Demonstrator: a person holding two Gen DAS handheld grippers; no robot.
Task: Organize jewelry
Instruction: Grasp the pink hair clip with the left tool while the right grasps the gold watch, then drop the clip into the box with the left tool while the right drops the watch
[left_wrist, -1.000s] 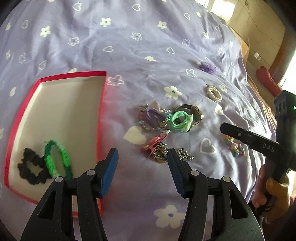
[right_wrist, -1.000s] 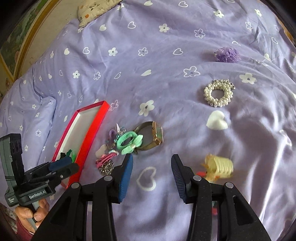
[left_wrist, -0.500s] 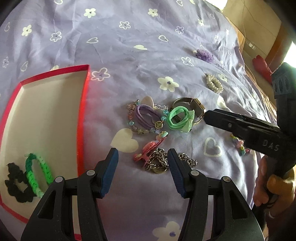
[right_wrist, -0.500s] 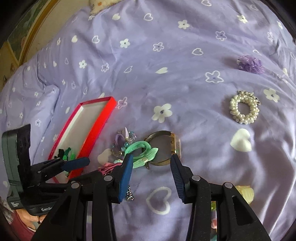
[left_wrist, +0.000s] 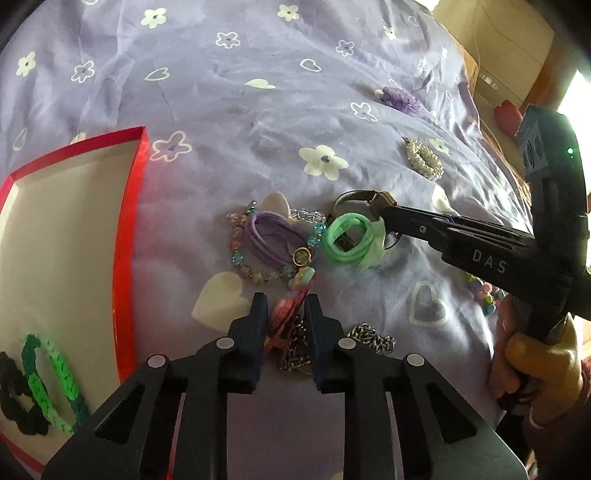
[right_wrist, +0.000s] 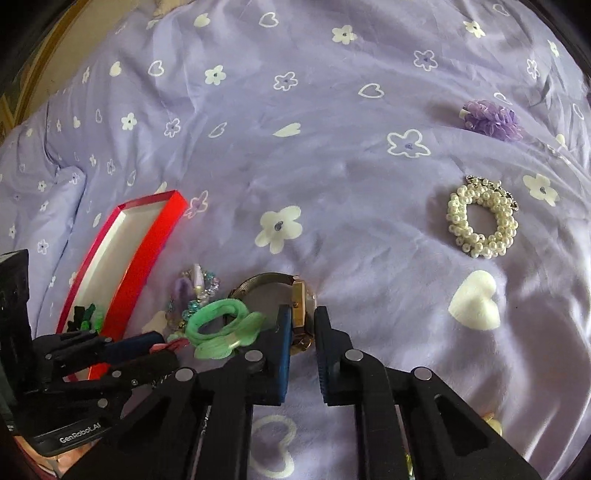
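Both claws closing on the jewelry heap at once

The left gripper (left_wrist: 282, 314) has its fingers drawn in around the pink clip (left_wrist: 284, 308), seemingly pinching it out of the tangle with the chain (left_wrist: 295, 350). The right gripper (right_wrist: 301, 325) is squeezed onto the case of the watch (right_wrist: 301, 314), which stands on edge just right of the mint hair tie (right_wrist: 221, 328). The red tray (left_wrist: 127, 258), at the left, already holds a green band (left_wrist: 48, 380) and a black one, so it is likely where both go. The pearl bracelet (right_wrist: 482, 218) waits farther right.
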